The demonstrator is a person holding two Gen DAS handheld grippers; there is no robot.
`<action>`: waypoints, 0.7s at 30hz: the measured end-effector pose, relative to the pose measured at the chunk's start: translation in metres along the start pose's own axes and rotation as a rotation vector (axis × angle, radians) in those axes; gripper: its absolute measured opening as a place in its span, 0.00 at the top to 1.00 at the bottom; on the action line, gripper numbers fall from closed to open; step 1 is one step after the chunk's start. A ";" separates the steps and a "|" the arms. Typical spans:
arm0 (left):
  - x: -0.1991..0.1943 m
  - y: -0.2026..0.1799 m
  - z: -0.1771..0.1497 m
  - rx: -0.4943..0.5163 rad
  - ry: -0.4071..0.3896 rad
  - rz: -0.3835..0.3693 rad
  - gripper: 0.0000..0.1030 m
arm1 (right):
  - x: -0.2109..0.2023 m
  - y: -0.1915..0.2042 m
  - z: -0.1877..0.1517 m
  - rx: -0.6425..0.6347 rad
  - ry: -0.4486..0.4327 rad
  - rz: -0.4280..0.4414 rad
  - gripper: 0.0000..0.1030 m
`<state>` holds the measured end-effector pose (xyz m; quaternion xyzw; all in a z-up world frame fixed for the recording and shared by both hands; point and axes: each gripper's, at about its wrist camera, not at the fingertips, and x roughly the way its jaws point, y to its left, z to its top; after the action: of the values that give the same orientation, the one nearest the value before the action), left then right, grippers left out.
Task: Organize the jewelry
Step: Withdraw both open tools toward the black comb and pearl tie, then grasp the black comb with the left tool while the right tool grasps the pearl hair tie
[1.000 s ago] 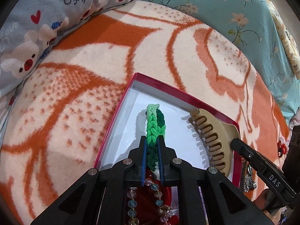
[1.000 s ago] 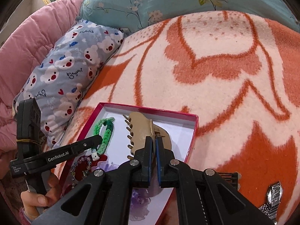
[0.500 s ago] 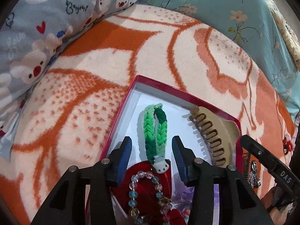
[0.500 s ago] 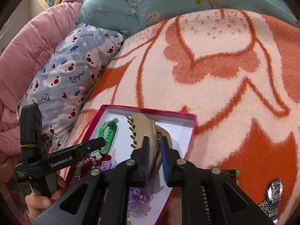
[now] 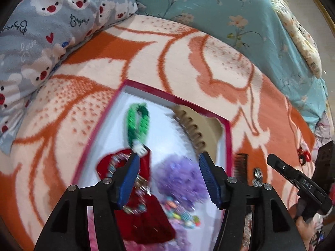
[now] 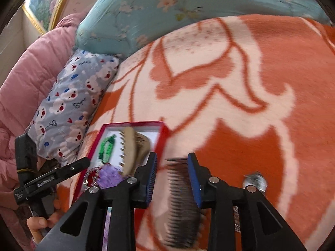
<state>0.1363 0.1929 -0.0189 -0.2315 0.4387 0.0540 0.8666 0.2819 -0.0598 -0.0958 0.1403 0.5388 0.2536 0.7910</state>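
Observation:
A red-rimmed box (image 5: 228,133) (image 6: 162,142) with a white floor lies on the orange blanket. In it lie a green braided bracelet (image 5: 138,123) (image 6: 107,146), a tan claw hair clip (image 5: 201,131) (image 6: 132,148), a purple scrunchie (image 5: 182,177) (image 6: 110,174), a red pouch (image 5: 146,226) with a bead bracelet (image 5: 113,167), and coloured beads (image 5: 180,216). My left gripper (image 5: 168,177) is open and empty above the box. My right gripper (image 6: 171,179) is open and empty above a dark comb (image 6: 182,205) (image 5: 240,167) on the blanket, right of the box.
A silver watch (image 6: 254,181) (image 5: 257,175) lies on the blanket right of the comb. A small red item (image 5: 303,153) lies further right. A bear-print pillow (image 5: 41,31) (image 6: 69,113), a teal floral quilt (image 5: 230,21) and a pink quilt (image 6: 27,79) border the blanket.
Both grippers opened: the left let go of the green bracelet, the right let go of the tan clip. Both pulled back, and the right swung right over the comb.

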 end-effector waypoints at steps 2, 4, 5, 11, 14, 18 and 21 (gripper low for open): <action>-0.002 -0.006 -0.006 0.001 0.008 -0.017 0.43 | -0.010 -0.011 -0.004 0.016 -0.007 -0.014 0.69; -0.004 -0.012 -0.011 0.006 0.018 -0.031 0.43 | -0.018 -0.021 -0.008 0.026 -0.011 -0.029 0.69; -0.005 -0.016 -0.013 0.009 0.021 -0.038 0.43 | -0.022 -0.025 -0.010 0.031 -0.013 -0.034 0.69; -0.012 -0.043 -0.027 0.052 0.037 -0.085 0.43 | -0.043 -0.051 -0.022 0.058 -0.020 -0.070 0.69; -0.015 -0.059 -0.032 0.085 0.047 -0.109 0.42 | -0.046 -0.062 -0.028 0.067 -0.002 -0.088 0.69; -0.014 -0.078 -0.039 0.122 0.065 -0.129 0.42 | -0.047 -0.072 -0.037 0.071 0.023 -0.102 0.69; -0.012 -0.087 -0.044 0.135 0.077 -0.135 0.42 | -0.051 -0.074 -0.048 0.062 0.041 -0.099 0.69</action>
<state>0.1225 0.0973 -0.0009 -0.2035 0.4577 -0.0429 0.8644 0.2415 -0.1521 -0.1105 0.1327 0.5686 0.2001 0.7868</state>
